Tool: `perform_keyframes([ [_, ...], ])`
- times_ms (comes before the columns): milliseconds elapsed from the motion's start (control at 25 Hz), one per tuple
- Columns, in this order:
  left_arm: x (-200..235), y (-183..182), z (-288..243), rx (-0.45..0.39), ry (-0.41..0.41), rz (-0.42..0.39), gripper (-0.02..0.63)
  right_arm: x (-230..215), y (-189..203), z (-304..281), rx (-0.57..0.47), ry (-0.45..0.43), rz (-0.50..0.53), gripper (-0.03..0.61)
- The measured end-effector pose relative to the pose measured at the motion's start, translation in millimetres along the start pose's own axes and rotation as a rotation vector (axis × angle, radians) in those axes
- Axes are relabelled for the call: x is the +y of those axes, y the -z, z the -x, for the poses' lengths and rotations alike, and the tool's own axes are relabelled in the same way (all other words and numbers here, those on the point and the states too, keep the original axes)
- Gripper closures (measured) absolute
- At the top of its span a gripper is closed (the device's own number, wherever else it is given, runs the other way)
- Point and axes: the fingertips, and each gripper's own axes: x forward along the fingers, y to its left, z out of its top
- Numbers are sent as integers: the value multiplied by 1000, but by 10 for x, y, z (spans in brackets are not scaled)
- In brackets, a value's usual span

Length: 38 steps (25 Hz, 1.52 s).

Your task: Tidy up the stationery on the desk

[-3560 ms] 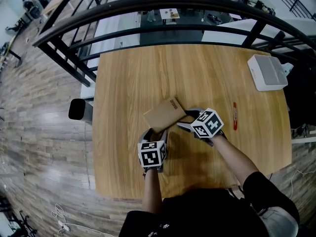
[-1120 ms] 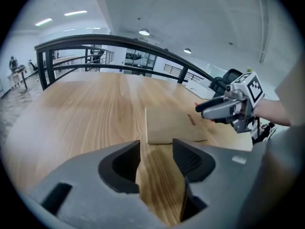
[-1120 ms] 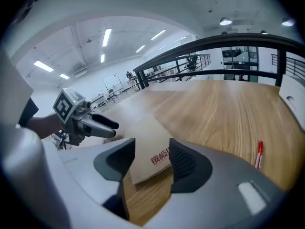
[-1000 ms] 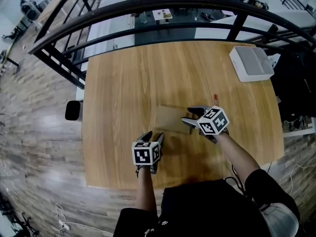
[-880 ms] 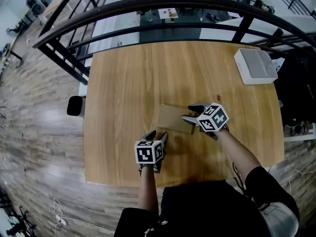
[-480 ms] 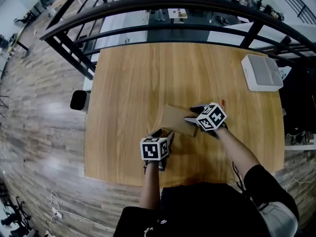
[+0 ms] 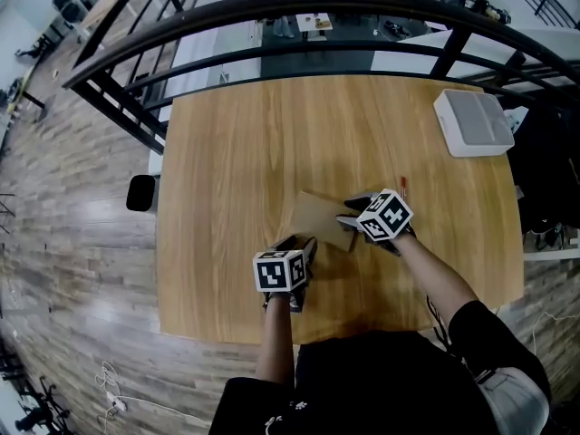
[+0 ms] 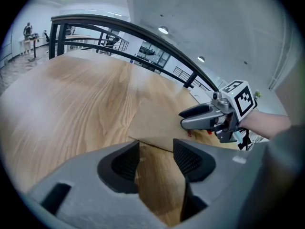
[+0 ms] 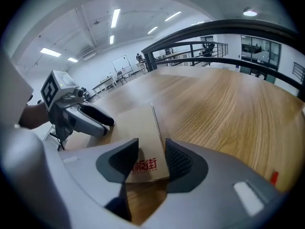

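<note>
Right gripper [image 9: 151, 149] first: its jaws stood a little apart, straddling the printed end of the brown notebook [image 7: 319, 217], and as far as I could see they weren't pinching it. The left gripper [image 8: 156, 148] had its jaws parted too, with nothing held. Bare desk [image 7: 245, 143] showed between them, and the notebook's near corner sat right at their tips. So the notebook lay mid-desk, bridging the pair, with the right gripper at one short end and the left at the opposite corner.

Thin card-covered thing, that. I'd call it light and a bit bendy, and I'd guess slick on the smooth wood, so a nudge would send it skating rather than lift it. The best hold, to my eye, was a short end or the spine edge, one jaw over and one under, once a corner was tipped up.

Just beyond the notebook, on the right gripper's side, lay a red pen [image 7: 402, 185]. Well away from the notebook, at the desk's far right corner, sat a pale grey box [image 7: 475, 121].
</note>
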Motion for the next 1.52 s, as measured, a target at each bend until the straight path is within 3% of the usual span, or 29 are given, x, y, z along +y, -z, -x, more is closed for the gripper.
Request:
perform_keyframes([
  [280, -15, 0, 2, 23, -9, -41, 390, 78, 83, 32, -5, 7, -20, 402],
  [840, -138, -14, -64, 15, 28, -46, 394, 273, 243, 91, -6, 1, -49, 403],
  [1520, -344, -17, -227, 49, 34, -176, 394, 475, 627, 318, -22, 10, -126, 405],
])
